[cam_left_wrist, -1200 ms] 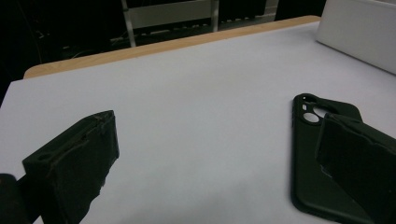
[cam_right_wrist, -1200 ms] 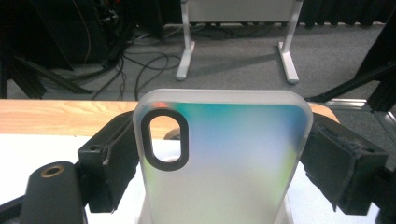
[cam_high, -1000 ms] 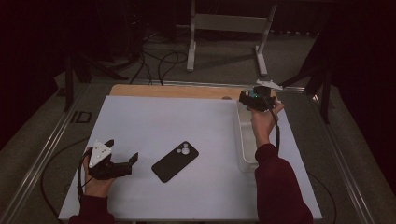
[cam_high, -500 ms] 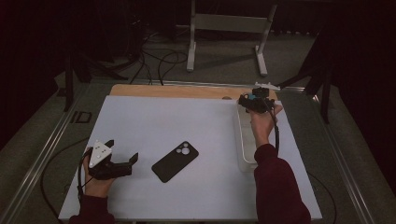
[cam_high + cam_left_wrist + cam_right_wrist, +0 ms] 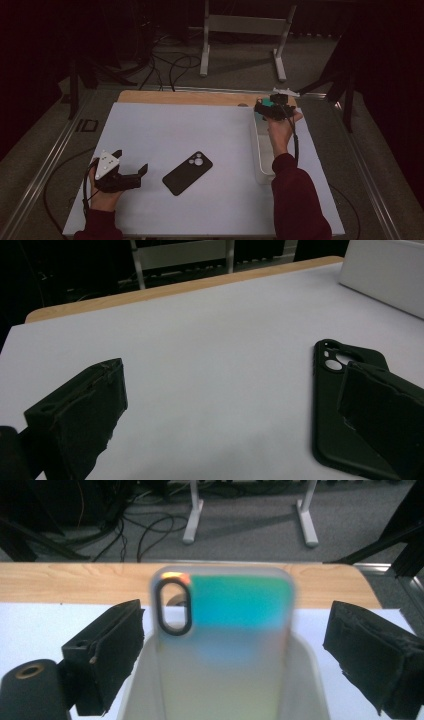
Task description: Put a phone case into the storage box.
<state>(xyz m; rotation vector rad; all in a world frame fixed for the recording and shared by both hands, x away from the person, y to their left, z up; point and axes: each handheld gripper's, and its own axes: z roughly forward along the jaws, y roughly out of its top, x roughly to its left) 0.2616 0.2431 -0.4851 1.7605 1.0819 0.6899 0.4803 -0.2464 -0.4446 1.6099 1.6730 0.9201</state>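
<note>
Nearest you: your left gripper (image 5: 131, 176), one, rests low on the white mat (image 5: 165, 130), jaws apart and empty.

Just beside it, to its right: black phone case (image 5: 187, 172), one, lying flat with the camera cutout facing away from you. In the left gripper view the right-hand jaw overlaps the case; you cannot tell whether it touches.

Farther, right side: white tray (image 5: 261, 150), one, long and narrow, running away from you along the mat's right edge.

At the tray's far end: your right gripper (image 5: 263, 106), one, jaws spread wide. Between them, in the right gripper view, stands the shimmering case (image 5: 222, 645), one, teal to yellow, leaning up out of the tray. Neither jaw touches it.

Farthest: wooden table edge (image 5: 200, 97), then floor with cables and a metal stand.

Step in hand, by judgement: lining up on the shimmering case. The next move calls for closing evenly on its two long edges, since thin and springy, it could tip or skid.
</note>
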